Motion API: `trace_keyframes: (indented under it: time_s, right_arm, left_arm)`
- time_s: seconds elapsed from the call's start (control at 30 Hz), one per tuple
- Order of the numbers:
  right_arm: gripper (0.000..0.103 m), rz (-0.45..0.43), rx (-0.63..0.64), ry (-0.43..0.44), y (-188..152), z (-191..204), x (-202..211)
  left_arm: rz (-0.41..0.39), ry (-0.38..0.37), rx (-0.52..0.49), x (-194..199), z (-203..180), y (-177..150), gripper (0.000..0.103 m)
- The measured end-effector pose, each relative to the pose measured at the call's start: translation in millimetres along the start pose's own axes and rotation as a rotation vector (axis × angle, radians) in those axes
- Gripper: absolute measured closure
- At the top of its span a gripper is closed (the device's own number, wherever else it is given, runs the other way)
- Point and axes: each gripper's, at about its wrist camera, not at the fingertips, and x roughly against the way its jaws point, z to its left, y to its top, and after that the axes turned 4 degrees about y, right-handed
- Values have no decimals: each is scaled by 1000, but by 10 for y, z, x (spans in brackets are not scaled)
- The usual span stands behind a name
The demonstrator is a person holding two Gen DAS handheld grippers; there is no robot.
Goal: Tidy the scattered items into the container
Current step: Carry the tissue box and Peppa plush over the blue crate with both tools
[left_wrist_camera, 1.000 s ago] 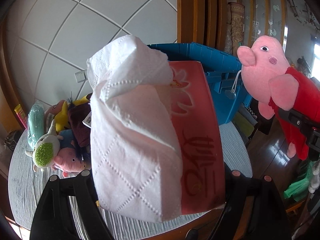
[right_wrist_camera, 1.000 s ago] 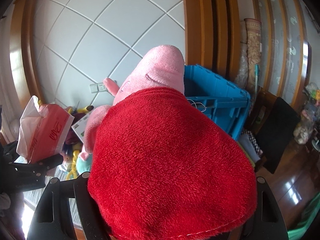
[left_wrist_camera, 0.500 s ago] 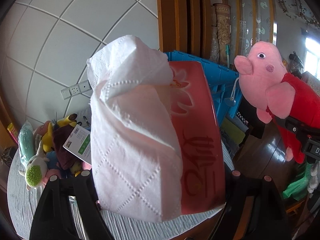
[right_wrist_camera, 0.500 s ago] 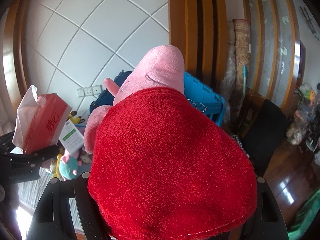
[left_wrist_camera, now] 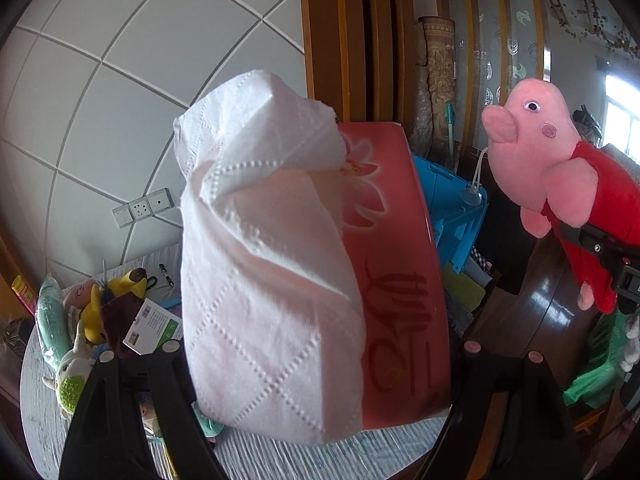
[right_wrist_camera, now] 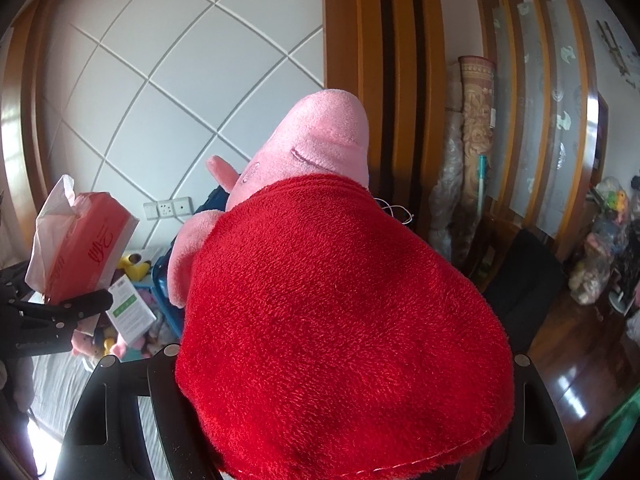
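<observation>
The tissue pack (left_wrist_camera: 304, 280) sits nearest us, clamped between the wide jaws of our left gripper (left_wrist_camera: 320, 364). The pig plush (right_wrist_camera: 332, 300) is held the same way in our right gripper (right_wrist_camera: 340, 364). Farther left, several toys (left_wrist_camera: 92, 320) lie on the table (left_wrist_camera: 36, 408). The blue container (left_wrist_camera: 452, 208) waits behind; neither item is in yet, so we judge much work remains.

A round table (left_wrist_camera: 280, 456) with a pale grey, streaked top is seen low in the left wrist view. At about eight o'clock, a heap of plush toys (left_wrist_camera: 86, 320) and a white-and-green carton (left_wrist_camera: 154, 326) are piled on it; a black pen (left_wrist_camera: 166, 275) is laid beyond them.
</observation>
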Motion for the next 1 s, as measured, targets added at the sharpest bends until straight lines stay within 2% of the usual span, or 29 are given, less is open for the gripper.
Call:
trace_keyframes:
  time_s: [0.23,0.67,1.0]
  right_arm:
    - [26,4,-6,-17,78,-69,-109]
    - [26,27,-8,-11,258,-51,-639]
    - [26,52,26,50,442,-193,-1044]
  left_arm:
    - [4,-19,-3,-225,83,170,20]
    - [11,-17,-16,-617,232,355,20]
    - [36,38,36,-928,168,561,20]
